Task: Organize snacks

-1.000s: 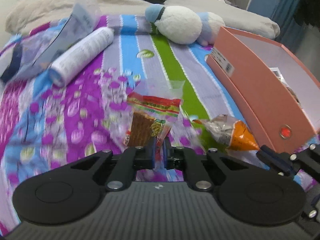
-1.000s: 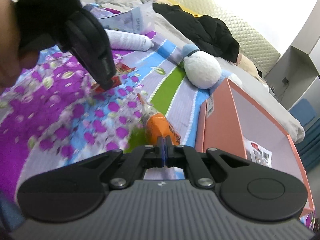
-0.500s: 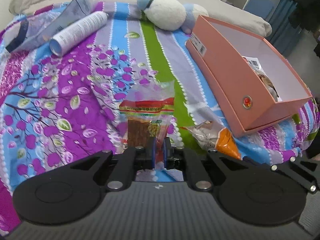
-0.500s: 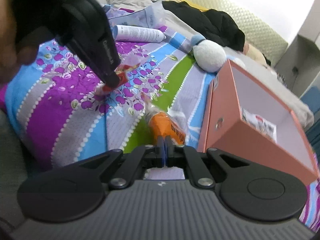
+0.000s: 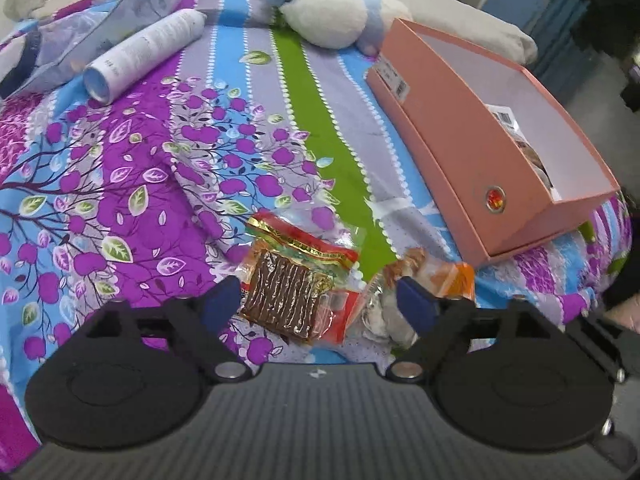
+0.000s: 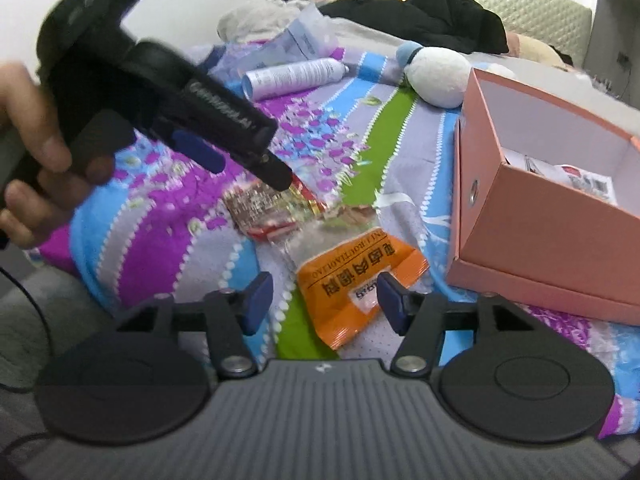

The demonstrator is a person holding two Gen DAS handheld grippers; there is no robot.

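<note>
A red and brown snack packet (image 5: 288,292) lies on the flowered bedspread (image 5: 120,168) between the widely parted fingers of my left gripper (image 5: 318,304). Its jaws are opening and the pads do not touch the packet. An orange and clear snack packet (image 6: 352,276) lies flat between the fingers of my right gripper (image 6: 324,300), whose jaws are also opening, with no pad pressing on it. In the left wrist view that orange packet (image 5: 452,280) rests just right of the red one. The left gripper (image 6: 248,172) hovers over the red packet (image 6: 260,208) in the right wrist view.
An open pink box (image 5: 440,120) (image 6: 540,216) with several packets inside stands to the right, near the bed's edge. A white spray can (image 5: 144,56), a plastic bag (image 5: 80,36) and a plush toy (image 5: 332,12) lie further back. A person's hand (image 6: 36,148) holds the left gripper.
Both grippers were shut on their packets and now stand open. The red packet and the orange packet have dropped flat onto the bedspread. Both views have swung as the hands moved.
</note>
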